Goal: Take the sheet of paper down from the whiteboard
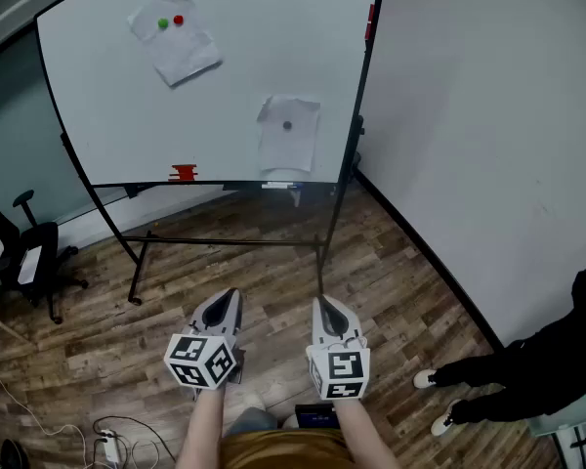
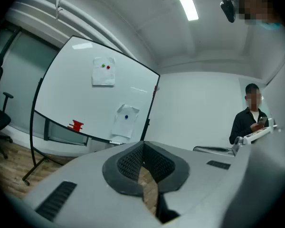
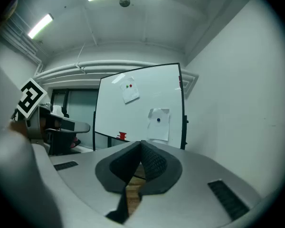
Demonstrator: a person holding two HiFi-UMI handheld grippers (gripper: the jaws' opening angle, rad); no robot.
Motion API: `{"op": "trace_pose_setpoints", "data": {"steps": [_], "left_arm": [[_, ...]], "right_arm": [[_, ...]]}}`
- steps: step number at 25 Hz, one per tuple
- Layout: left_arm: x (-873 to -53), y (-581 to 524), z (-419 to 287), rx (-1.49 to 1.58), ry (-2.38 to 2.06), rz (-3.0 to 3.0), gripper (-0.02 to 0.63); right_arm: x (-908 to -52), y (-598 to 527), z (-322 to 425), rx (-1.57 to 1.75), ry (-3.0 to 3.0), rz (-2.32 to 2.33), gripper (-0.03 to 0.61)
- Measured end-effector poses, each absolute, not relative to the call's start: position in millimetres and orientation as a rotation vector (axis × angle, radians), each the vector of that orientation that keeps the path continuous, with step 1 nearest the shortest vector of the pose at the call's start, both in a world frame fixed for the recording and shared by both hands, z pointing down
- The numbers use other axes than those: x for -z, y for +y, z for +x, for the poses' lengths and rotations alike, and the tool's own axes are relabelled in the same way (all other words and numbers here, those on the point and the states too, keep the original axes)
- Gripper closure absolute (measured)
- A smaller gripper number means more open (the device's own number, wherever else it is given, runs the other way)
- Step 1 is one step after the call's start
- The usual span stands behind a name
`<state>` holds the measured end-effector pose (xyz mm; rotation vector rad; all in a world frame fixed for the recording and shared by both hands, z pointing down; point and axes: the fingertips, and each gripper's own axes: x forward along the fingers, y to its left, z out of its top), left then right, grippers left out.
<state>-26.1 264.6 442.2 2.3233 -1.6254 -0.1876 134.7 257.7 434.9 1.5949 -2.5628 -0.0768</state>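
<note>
The left hand-held gripper [image 1: 230, 299] and right hand-held gripper [image 1: 325, 308] I am carrying level, pressed together and empty, because I am standing well short of the whiteboard [image 1: 225, 96], where the sheet of paper [image 1: 289, 145] is hanging under a magnet [image 1: 287, 125].

The whiteboard [image 1: 225, 76] stands upright on a dark wheeled frame, its white face bearing two white sheets. One sheet of paper [image 1: 289, 140] hangs near the board's lower right corner, roughly straight and slightly crinkled, pinned by a single blue magnet [image 2: 126, 117] near its top, with its bottom edge close to the board's lower edge. A second, crumpled sheet [image 1: 181, 52] sits tilted toward the upper left corner, under a green magnet [image 1: 162, 23] and a red magnet [image 1: 179, 20].
</note>
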Motion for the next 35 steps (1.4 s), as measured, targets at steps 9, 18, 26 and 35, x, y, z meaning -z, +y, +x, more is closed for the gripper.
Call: {"op": "trace_pose_setpoints", "data": {"steps": [9, 18, 26, 35], "left_arm": [[-439.0, 274.9, -17.4, 0.2, -1.639, 2.325, 0.589], [-424.6, 281.8, -10.0, 0.259, -1.651, 2.359, 0.512], [-429.2, 259.7, -15.1, 0.236, -1.692, 2.344, 0.494], [-445.4, 143.7, -29.7, 0.24, -1.704, 2.331, 0.491]], "right_arm": [[-432.4, 267.3, 153.7, 0.063, -2.549, 1.658, 0.568], [-423.2, 270.2, 159.7, 0.075, -2.572, 1.655, 0.448], [-427.8, 247.5, 154.6, 0.083, -2.581, 1.627, 0.448], [-442.8, 134.6, 144.8, 0.096, -2.541, 1.64, 0.448]]}}
